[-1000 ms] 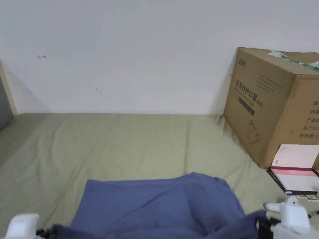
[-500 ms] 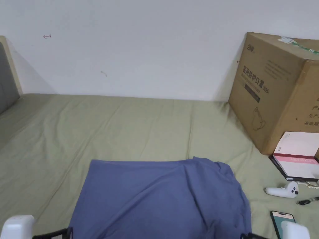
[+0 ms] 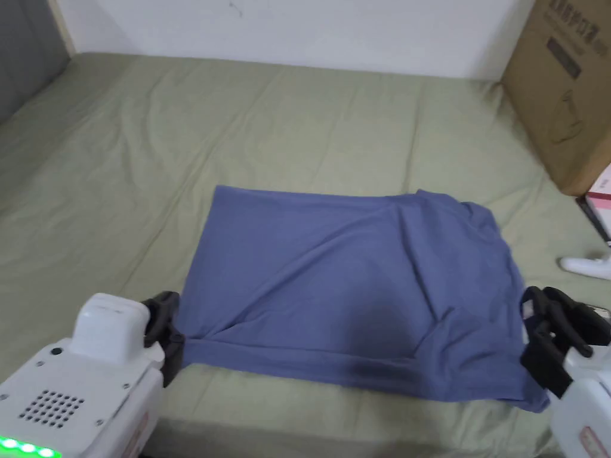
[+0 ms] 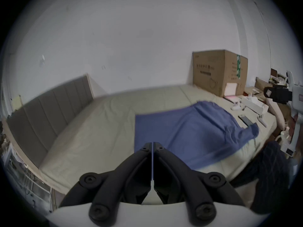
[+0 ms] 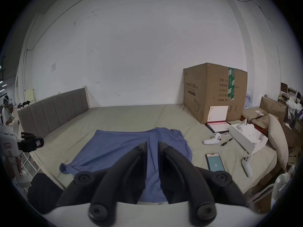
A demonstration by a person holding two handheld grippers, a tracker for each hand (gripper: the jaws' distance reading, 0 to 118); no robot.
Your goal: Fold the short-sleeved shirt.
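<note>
Left hand-held gripper [image 3: 170, 340] pinches the near left corner of the blue short-sleeved shirt [image 3: 352, 298], its jaws pressed together on a thin edge of cloth in the left gripper view. The right hand-held gripper [image 3: 546, 334] stands at the shirt's near right corner; in its own view a narrow gap shows between the jaws with blue cloth behind, and I cannot tell whether they hold it. Around them: a cardboard box [image 3: 564, 89] against the wall at the far right, a white controller [image 3: 588, 264] and a phone [image 5: 215, 162] on the green bed [image 3: 119, 179] right of the shirt. The shirt lies spread flat across the bed, reaching away from both hand-held grippers.
</note>
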